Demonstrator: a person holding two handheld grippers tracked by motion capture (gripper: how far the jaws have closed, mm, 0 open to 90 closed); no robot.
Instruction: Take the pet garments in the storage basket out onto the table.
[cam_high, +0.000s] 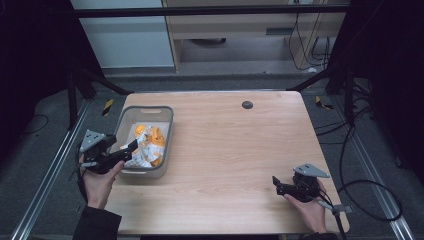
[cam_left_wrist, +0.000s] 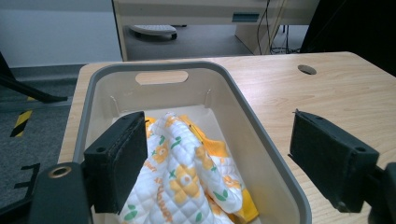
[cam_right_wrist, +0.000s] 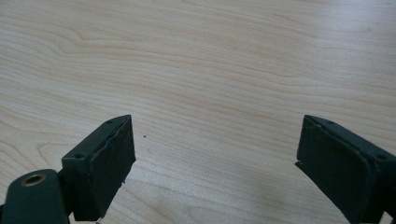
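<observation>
**A:** Where's the cloth relative to the gripper that's working?

**B:** The quilted cloth (cam_left_wrist: 182, 182), white with orange flowers and a yellow underside, lies bunched in the grey bin (cam_left_wrist: 261, 154). It sits straight ahead of the left gripper (cam_left_wrist: 219, 163) and a little below its jaws. In the left gripper view one jaw already overlaps the cloth's near edge, while the other hangs outside the bin wall, over the table (cam_left_wrist: 336, 88).

**A:** So the jaws straddle the wall?

**B:** That's how it looks. They stand wide apart with nothing between them but the cloth's heap and the bin's long side wall.

**A:** Which way does the bundle run?

**B:** Its long axis runs away from the gripper, along the bin's length toward the far handle slot. A grip would cross the heap sideways, I'd judge, once the outer jaw comes inside the wall.

**A:** And the other hand?

**B:** The right gripper (cam_high: 280, 186) rests well apart, near the table's front edge on the opposite side; its jaws are spread too, with only bare wood ahead of them. The left one (cam_high: 131, 147) is plainly nearer, its tips already over the bin's near corner in the high view, where the cloth (cam_high: 147, 145) fills the near half of the bin (cam_high: 145, 111).
</observation>
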